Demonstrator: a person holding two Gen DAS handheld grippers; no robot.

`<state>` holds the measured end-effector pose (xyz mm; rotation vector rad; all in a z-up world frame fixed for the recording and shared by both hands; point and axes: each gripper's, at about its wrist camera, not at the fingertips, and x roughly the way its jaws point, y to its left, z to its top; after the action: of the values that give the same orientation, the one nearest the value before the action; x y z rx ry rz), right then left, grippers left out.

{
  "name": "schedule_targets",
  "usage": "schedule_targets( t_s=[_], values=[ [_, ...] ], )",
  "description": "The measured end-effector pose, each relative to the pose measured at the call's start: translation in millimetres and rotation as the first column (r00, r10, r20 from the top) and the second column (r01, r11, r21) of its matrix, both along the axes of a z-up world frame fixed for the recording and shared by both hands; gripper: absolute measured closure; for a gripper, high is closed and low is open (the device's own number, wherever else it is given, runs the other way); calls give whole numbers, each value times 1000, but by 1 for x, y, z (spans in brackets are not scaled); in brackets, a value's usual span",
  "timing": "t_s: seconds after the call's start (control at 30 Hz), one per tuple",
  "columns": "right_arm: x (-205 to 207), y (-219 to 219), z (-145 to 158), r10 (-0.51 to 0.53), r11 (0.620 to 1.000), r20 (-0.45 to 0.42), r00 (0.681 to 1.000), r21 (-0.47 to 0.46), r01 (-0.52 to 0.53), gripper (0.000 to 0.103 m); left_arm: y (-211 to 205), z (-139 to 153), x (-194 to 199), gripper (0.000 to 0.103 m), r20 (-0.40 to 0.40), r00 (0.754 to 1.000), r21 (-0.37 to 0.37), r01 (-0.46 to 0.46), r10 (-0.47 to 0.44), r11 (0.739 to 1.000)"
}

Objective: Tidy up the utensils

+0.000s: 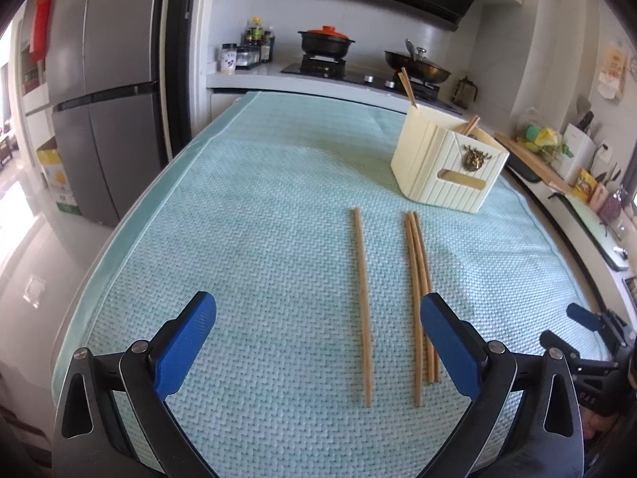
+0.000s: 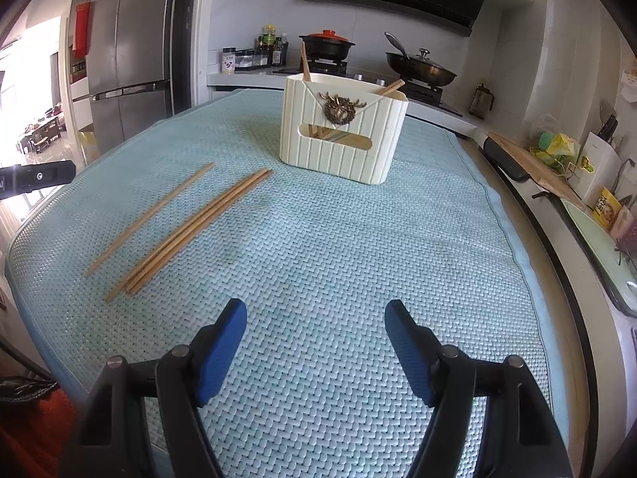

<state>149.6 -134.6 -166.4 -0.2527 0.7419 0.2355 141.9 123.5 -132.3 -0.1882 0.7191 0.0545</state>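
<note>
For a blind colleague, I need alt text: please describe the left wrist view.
Four wooden chopsticks lie on a pale green woven mat, one apart and three bunched, just ahead of the open, empty left gripper with blue fingers. Beyond them stands a cream utensil holder with chopsticks inside; a kitchen stove is behind.

Tan chopsticks (image 1: 363, 306), cream ribbed holder (image 1: 446, 167), aqua woven mat (image 1: 258, 219)

matt wooden chopsticks (image 1: 363, 302), woven cloth (image 1: 247, 215)

Grey fridge (image 1: 107, 91) stands at left, an orange-lidded black pot (image 1: 326, 42) and a wok (image 1: 418, 65) sit on the stove (image 1: 318, 69) behind.
</note>
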Motion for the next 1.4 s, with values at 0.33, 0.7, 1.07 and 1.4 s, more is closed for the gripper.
schedule_targets(
  t_s=[0.33,0.7,1.07,1.4],
  values=[
    [27,0,-5,-37,994,-105,994,98,48,30,7,-18,41,1,-87,995,50,55,-50,997],
    [88,81,-24,109,965,-221,969,258,-50,77,2,-20,49,1,-98,993,69,68,-61,995],
    [110,116,-40,64,991,-233,970,133,-33,88,21,-26,36,1,-107,994,49,12,-7,999],
    [89,18,-37,-225,964,-221,949,94,250,90,11,-32,38,1,-124,992,66,38,-30,997]
  ],
)
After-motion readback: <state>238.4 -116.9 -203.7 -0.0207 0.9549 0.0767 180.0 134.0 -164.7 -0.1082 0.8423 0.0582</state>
